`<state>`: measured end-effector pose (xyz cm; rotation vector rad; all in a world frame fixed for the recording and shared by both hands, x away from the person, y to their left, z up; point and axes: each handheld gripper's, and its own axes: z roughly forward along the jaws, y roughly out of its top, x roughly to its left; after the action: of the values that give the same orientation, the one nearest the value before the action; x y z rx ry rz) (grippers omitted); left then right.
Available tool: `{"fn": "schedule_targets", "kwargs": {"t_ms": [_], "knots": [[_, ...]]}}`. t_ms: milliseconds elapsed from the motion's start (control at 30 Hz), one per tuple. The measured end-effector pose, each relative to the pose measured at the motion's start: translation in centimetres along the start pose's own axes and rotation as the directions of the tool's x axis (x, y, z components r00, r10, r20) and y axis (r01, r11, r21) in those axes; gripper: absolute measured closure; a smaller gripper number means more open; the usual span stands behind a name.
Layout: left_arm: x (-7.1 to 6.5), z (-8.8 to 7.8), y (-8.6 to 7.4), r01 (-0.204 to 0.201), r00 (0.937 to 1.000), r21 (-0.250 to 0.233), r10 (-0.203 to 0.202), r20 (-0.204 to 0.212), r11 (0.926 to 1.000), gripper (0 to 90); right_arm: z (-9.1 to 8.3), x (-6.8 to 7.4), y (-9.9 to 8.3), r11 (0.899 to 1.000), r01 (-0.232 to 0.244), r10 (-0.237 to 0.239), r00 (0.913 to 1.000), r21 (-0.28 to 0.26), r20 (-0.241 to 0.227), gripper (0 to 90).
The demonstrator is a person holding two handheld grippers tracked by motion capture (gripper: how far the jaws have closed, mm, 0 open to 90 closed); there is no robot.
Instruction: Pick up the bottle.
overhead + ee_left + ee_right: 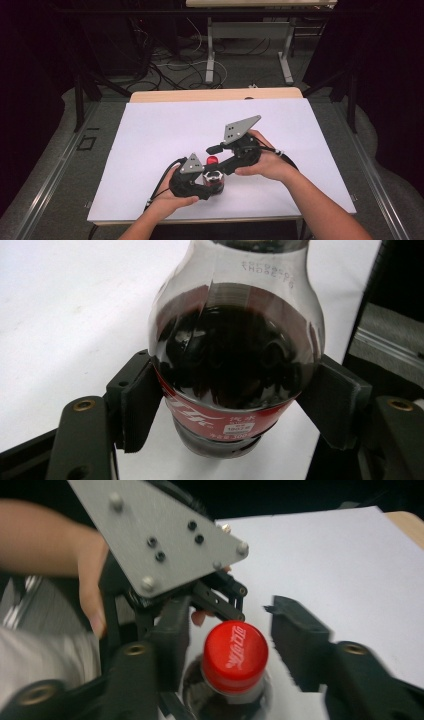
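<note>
Left hand-held gripper (227, 405): we see its jaws pressed against both sides of the bottle (235, 355), pinching it at the red label band.
Right hand-held gripper (227, 645): jaws spread to either side of the red cap (234, 652), not touching it.
Bottle: upright on the white table (150, 135), near its front edge, between our two hands.
Handling: we judge it fairly heavy with dark drink, its smooth rounded plastic slippery and slightly yielding.
Hold: body at the label waist; cap by its ridged rim.
</note>
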<state>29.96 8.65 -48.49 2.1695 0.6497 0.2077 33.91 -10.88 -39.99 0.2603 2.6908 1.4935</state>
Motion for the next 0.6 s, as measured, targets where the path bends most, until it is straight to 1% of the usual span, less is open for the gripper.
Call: {"fn": "schedule_targets", "kwargs": {"t_ms": [33, 67, 100, 133, 167, 200, 233, 267, 300, 333, 367, 400, 433, 467, 500, 533, 567, 600], "knots": [[0.1, 0.1, -0.1, 0.013, 0.9998, -0.013, -0.013, -0.018, 0.9998, 30.5, 0.0, 0.0, 0.0, 1.000, 0.000, 0.000, 1.0000, 0.000, 0.000, 46.0], [0.1, 0.0, -0.1, 0.030, 0.9994, -0.006, -0.030, -0.019, 0.9995, 30.5, -0.1, 0.2, 0.0, 1.000, -0.003, 0.003, 0.9996, -0.021, 0.028, 44.5], [0.3, -0.1, -0.1, 0.035, 0.9991, -0.005, -0.035, -0.025, 0.9994, 30.5, -0.2, 0.5, -0.1, 0.999, -0.025, 0.026, 0.9974, -0.027, 0.067, 42.4], [0.3, -0.1, -0.1, 0.054, 0.9980, -0.015, -0.054, -0.032, 0.9984, 30.5, -0.1, 1.1, -0.2, 0.998, -0.040, 0.046, 0.9891, -0.045, 0.140, 41.7], [0.4, -0.1, -0.2, 0.062, 0.9971, -0.018, -0.063, -0.042, 0.9979, 30.5, -0.1, 1.1, -0.2, 0.998, -0.040, 0.046, 0.9891, -0.045, 0.140, 41.7], [0.5, -0.1, -0.1, 0.059, 0.9968, -0.014, -0.060, -0.054, 0.9981, 30.5, -0.1, 1.7, -0.2, 0.997, -0.069, 0.075, 0.9764, -0.041, 0.202, 39.7], [0.6, -0.3, -0.1, 0.061, 0.9968, 0.002, -0.061, -0.052, 0.9981, 30.5, -0.1, 1.7, -0.2, 0.997, -0.069, 0.075, 0.9764, -0.041, 0.202, 39.7], [0.6, -0.2, -0.1, 0.068, 0.9954, -0.011, -0.068, -0.067, 0.9977, 30.5, -0.1, 1.9, -0.3, 0.996, -0.078, 0.087, 0.9702, -0.050, 0.226, 37.5], [0.6, -0.1, -0.1, 0.073, 0.9945, -0.012, -0.074, -0.075, 0.9973, 30.5, 0.0, 2.0, -0.4, 0.992, -0.100, 0.116, 0.9575, -0.072, 0.264, 37.4], [0.7, -0.1, -0.2, 0.073, 0.9943, -0.016, -0.074, -0.077, 0.9972, 30.5, 0.0, 2.1, -0.4, 0.990, -0.126, 0.141, 0.9517, -0.069, 0.273, 37.5], [0.7, -0.1, -0.2, 0.081, 0.9936, -0.016, -0.082, -0.078, 0.9966, 30.5, 0.1, 2.2, -0.5, 0.984, -0.152, 0.171, 0.9460, -0.090, 0.275, 38.0], [0.7, -0.1, -0.2, 0.081, 0.9930, -0.013, -0.082, -0.085, 0.9966, 30.5, 0.1, 2.3, -0.5, 0.976, -0.191, 0.214, 0.9270, -0.101, 0.308, 38.5], [0.7, -0.1, -0.2, 0.082, 0.9923, -0.005, -0.083, -0.092, 0.9966, 30.5, 0.1, 2.3, -0.5, 0.976, -0.191, 0.214, 0.9270, -0.101, 0.308, 38.5], [0.7, 0.0, -0.2, 0.086, 0.9918, -0.009, -0.087, -0.093, 0.9962, 30.5, 0.1, 2.5, -0.5, 0.976, -0.191, 0.214, 0.9213, -0.101, 0.325, 37.5], [0.7, 0.0, -0.2, 0.089, 0.9916, -0.009, -0.089, -0.093, 0.9960, 30.5, 0.2, 2.9, -0.4, 0.980, -0.177, 0.198, 0.9051, -0.092, 0.376, 37.0], [0.7, 0.0, -0.2, 0.089, 0.9917, -0.011, -0.090, -0.092, 0.9959, 30.5, 0.2, 2.9, -0.4, 0.980, -0.177, 0.198, 0.9051, -0.092, 0.376, 37.0], [0.7, 0.0, -0.2, 0.091, 0.9918, -0.012, -0.091, -0.090, 0.9958, 30.5, 0.4, 3.0, -0.4, 0.980, -0.176, 0.200, 0.9023, -0.098, 0.382, 37.0], [0.7, 0.0, -0.2, 0.090, 0.9918, -0.010, -0.090, -0.091, 0.9959, 30.5, 0.5, 3.2, -0.4, 0.980, -0.178, 0.199, 0.9018, -0.090, 0.384, 37.1]]}}
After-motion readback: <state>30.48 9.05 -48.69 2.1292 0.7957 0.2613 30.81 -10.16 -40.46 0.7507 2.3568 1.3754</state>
